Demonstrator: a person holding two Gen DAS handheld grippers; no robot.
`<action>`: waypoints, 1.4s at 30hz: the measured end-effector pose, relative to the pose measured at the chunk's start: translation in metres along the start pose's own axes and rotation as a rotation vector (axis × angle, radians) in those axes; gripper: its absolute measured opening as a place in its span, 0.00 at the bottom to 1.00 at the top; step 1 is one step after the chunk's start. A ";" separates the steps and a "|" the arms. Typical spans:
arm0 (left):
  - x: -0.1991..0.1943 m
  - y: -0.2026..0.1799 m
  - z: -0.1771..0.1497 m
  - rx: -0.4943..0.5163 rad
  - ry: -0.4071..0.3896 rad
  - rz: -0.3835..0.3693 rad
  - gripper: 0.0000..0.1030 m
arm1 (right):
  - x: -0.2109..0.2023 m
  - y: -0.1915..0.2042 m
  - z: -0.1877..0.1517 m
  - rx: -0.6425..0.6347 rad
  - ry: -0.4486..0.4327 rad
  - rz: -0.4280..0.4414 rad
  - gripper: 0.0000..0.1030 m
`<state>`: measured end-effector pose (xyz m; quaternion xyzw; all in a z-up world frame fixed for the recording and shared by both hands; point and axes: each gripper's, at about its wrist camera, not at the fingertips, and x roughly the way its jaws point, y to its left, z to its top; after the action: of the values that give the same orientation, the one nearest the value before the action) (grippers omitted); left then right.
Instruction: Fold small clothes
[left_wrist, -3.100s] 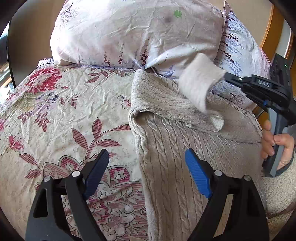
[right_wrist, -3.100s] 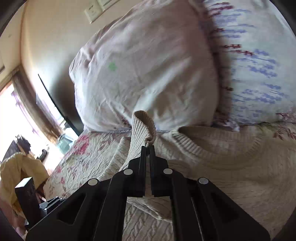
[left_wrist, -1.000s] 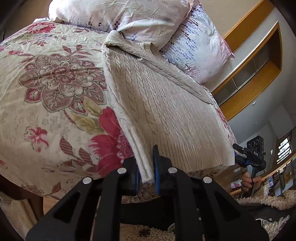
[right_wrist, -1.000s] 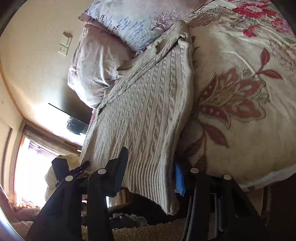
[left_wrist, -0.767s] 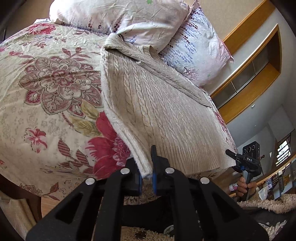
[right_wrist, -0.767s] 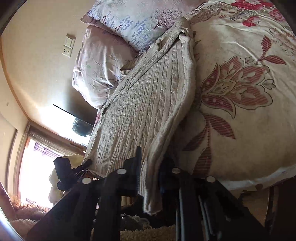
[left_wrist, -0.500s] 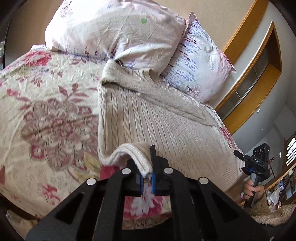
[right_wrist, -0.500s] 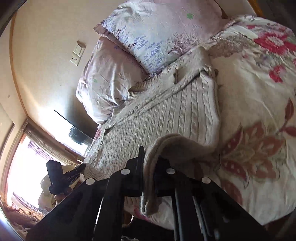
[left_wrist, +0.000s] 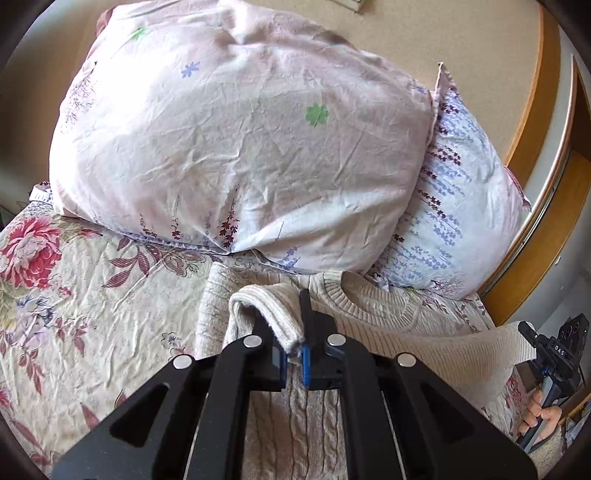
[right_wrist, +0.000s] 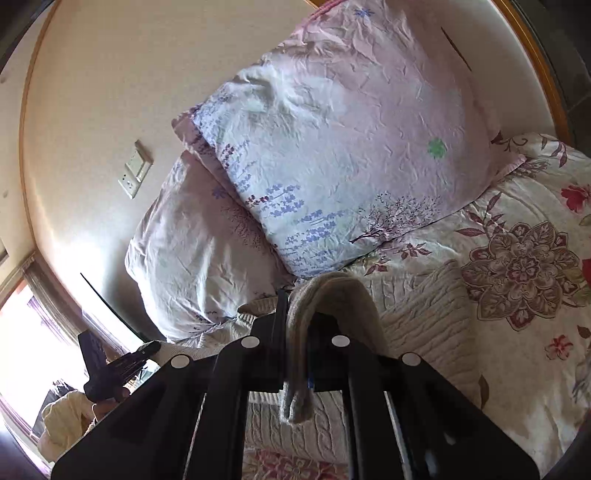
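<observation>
A beige cable-knit sweater (left_wrist: 373, 317) lies on the flowered bedspread (left_wrist: 92, 306) with its collar toward the pillows. My left gripper (left_wrist: 293, 350) is shut on the sweater's ribbed hem, which is lifted and carried over the body up near the collar. In the left wrist view my right gripper (left_wrist: 532, 338) shows at the far right, pinching the hem's other corner. In the right wrist view my right gripper (right_wrist: 297, 347) is shut on that hem (right_wrist: 332, 291), which arches over its jaws; the sweater (right_wrist: 424, 314) lies beneath. My left gripper (right_wrist: 144, 350) appears at lower left there.
Two pillows lean on the wall at the bed's head: a pink one (left_wrist: 229, 147) and a lavender-print one (left_wrist: 458, 221). A wooden headboard frame (left_wrist: 535, 155) runs along the right. A wall switch plate (right_wrist: 136, 173) and a bright window (right_wrist: 26, 332) lie to the left.
Both grippers, shut on the hem corners at the bed's foot, have lifted the hem and carried it up over the sweater toward the collar and pillows. The right gripper closed first.
</observation>
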<state>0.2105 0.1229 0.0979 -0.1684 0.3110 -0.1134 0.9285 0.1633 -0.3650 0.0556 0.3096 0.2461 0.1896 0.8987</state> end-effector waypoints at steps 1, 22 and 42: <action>0.010 0.000 0.004 -0.007 0.013 0.000 0.05 | 0.008 -0.005 0.003 0.015 0.005 -0.010 0.08; 0.125 0.029 0.010 -0.164 0.169 0.066 0.06 | 0.105 -0.088 0.010 0.353 0.122 -0.219 0.11; 0.066 0.027 -0.010 0.081 0.169 0.152 0.63 | 0.071 -0.053 0.018 -0.014 0.140 -0.422 0.55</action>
<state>0.2583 0.1248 0.0441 -0.0965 0.3950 -0.0688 0.9110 0.2410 -0.3772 0.0103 0.2311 0.3661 0.0198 0.9012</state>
